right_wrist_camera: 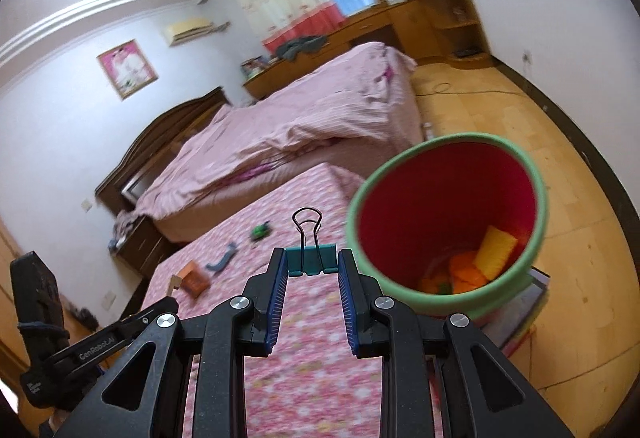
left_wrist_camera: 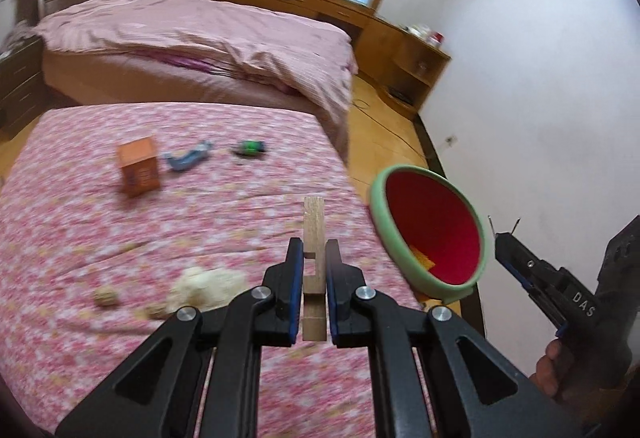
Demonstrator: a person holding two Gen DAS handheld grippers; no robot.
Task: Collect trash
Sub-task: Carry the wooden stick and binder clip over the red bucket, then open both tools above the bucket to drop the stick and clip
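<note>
— Left tool (left_wrist_camera: 314, 270) clamped on wooden clothespin (left_wrist_camera: 313, 238), right tool (right_wrist_camera: 313, 270) pinching teal binder clip (right_wrist_camera: 312, 258)?
— Yes. Carry both fully over green bin (right_wrist_camera: 440, 302) beside bed before releasing; 2 drops, no rim bounce.

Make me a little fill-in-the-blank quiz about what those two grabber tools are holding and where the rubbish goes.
1. The left gripper has its fingers shut on a ____ clothespin.
2. The right gripper holds a teal binder ____.
3. The bin is green outside and ____ inside.
4. The orange box lies on the ____ cloth.

Missing words: wooden; clip; red; floral
</note>
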